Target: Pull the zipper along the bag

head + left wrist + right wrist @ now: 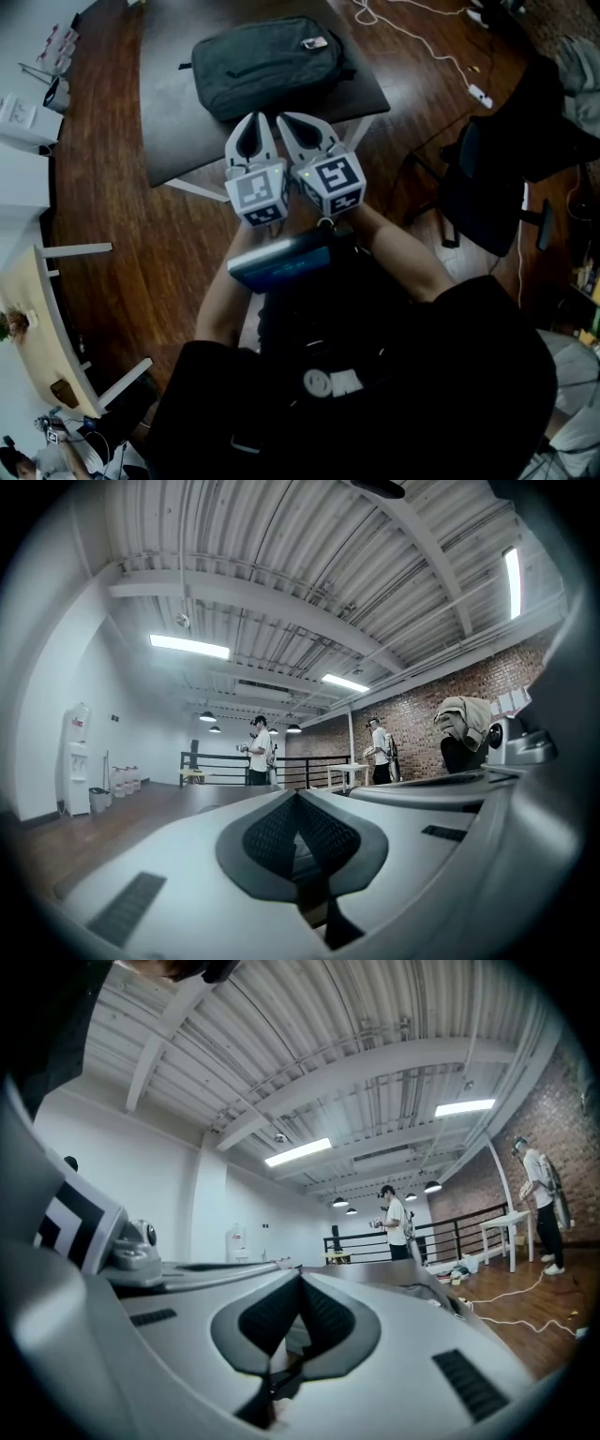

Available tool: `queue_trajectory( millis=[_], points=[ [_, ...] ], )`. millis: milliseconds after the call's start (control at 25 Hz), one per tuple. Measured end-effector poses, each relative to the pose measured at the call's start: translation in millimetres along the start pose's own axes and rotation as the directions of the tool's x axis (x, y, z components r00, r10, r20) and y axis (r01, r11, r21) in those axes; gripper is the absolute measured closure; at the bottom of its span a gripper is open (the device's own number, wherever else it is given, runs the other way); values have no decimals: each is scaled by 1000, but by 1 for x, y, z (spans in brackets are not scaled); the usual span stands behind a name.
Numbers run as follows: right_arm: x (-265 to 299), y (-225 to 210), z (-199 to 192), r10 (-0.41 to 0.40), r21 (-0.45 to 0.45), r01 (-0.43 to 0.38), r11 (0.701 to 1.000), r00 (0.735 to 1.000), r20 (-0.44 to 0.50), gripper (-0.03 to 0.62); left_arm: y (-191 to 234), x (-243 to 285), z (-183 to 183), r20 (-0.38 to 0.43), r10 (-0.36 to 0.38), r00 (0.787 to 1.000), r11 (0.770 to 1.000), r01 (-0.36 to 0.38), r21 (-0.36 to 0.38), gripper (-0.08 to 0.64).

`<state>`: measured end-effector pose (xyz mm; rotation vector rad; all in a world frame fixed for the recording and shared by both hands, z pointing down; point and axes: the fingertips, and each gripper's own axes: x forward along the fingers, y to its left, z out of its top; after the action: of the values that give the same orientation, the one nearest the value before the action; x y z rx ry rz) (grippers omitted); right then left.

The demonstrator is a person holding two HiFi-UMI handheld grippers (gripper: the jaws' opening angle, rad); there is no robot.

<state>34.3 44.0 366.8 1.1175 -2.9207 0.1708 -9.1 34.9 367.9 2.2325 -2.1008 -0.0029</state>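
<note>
Both hand-held grippers show in the head view, held close together in front of the person's chest: the left gripper (251, 131) and the right gripper (302, 133) point forward over the near edge of a dark table (169, 141). The bag (267, 64), dark and lying flat, rests farther back on that table, well apart from both tools. We see a small pale tag (314, 42) near its far right corner; whether that is the zipper pull we cannot tell.

From the left gripper view, we look up into a large room with a ribbed ceiling (281, 564). Its dark pads (272, 836) meet, with nothing between them.

From the right gripper view, we see the same kind of room, and its pads (267, 1316) are likewise pressed together and empty.

We judge the task not yet begun. The next move calls for reaching forward to the bag, finding the zipper, and spreading one gripper's jaws to take it while the other steadies the fabric.
</note>
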Motion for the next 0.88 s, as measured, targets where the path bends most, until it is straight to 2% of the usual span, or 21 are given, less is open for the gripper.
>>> queue_trajectory(
  millis=[480,880],
  points=[
    [37,-52,-4,86,29,-86,996,996,-23,589,-4,62,-6,-20,65,998,998,-65,-7,558],
    [56,-45,2,169,13,-169,986,986,-11,589,9,70,-5,-20,108,994,994,-108,14,558]
  ],
)
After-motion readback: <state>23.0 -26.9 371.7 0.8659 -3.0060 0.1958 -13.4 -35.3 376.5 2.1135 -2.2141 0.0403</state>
